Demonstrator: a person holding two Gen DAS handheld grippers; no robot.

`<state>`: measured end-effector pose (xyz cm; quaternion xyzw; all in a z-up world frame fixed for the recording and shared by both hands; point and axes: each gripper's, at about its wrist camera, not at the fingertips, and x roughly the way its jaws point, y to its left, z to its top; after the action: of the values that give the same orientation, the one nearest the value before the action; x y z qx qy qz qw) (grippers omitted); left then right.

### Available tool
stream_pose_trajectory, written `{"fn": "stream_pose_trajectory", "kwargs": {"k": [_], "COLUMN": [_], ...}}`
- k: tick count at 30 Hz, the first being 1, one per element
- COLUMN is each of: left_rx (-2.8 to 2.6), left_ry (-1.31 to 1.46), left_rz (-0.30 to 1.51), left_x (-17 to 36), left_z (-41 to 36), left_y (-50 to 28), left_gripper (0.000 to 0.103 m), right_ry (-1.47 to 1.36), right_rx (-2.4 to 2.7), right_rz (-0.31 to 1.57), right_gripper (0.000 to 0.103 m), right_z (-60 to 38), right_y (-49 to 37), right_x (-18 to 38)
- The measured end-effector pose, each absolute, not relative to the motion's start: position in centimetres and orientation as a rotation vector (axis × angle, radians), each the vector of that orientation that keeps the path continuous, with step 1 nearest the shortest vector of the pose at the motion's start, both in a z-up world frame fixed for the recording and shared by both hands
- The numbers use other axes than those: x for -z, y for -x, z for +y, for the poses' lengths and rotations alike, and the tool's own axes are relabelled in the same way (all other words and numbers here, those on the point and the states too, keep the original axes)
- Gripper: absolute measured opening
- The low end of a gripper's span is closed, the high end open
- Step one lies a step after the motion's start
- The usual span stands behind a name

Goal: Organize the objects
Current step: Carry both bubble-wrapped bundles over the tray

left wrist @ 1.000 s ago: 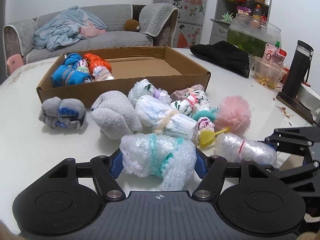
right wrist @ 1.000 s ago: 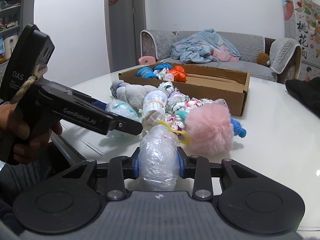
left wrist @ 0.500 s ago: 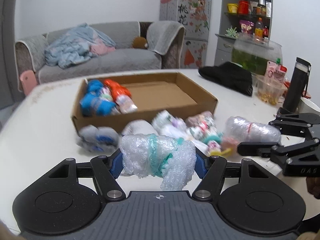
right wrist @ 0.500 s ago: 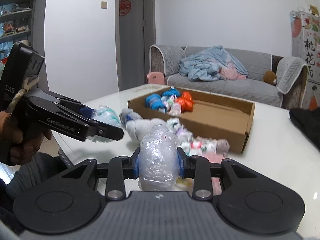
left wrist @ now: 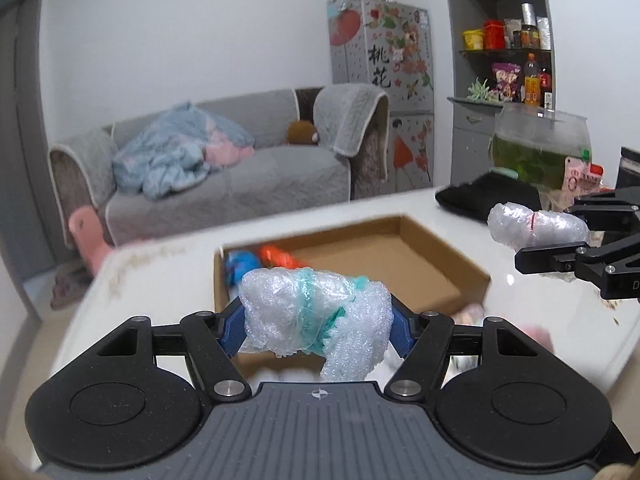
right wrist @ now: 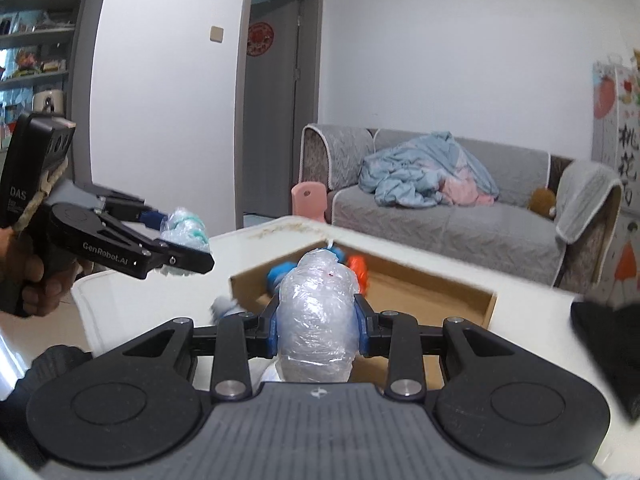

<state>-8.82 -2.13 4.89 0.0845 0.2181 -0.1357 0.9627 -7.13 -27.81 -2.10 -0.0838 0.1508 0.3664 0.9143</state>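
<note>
Both bundles have risen off the table (left wrist: pixel 168 264): my left gripper (left wrist: pixel 316 320) clamps the bubble-wrap roll (left wrist: pixel 316 316) crosswise, my right gripper (right wrist: pixel 316 328) clamps the plastic-wrapped roll (right wrist: pixel 316 320) pointing toward the box (right wrist: pixel 460 296).

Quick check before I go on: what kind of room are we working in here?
Most likely a home living room: a grey sofa with a rumpled blanket, a decorated fridge, and pantry shelves beside the white table.

Two plastic-wrapped bundles are visible: one bubble-wrap bundle with a teal band (left wrist: pixel 316 312) and one clear-film bundle (right wrist: pixel 316 316). One brown cardboard box (left wrist: pixel 440 256) is visible, and two black grippers.
</note>
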Motion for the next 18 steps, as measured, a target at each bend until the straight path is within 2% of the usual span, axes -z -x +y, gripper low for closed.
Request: {"fn": "stream_pose_trajectory", "kwargs": {"k": [10, 18], "left_rx": [0.319, 0.374], "left_ry": [-0.267, -0.320], "left_rz": [0.400, 0.513], "left_x": [-7.7, -4.4], "left_z": [-5.5, -8.0], "left_y": [-0.6, -10.1], "left_gripper": [0.073, 0.073], "right_ry": [0.207, 0.159], "right_rx": [-0.754, -0.753], "right_rz": [0.288, 0.400], "right_gripper": [0.032, 0.032], "right_z": [-27.0, -25.0], "right_y": [-1.3, -9.2], "right_x": [-1.0, 0.7]}}
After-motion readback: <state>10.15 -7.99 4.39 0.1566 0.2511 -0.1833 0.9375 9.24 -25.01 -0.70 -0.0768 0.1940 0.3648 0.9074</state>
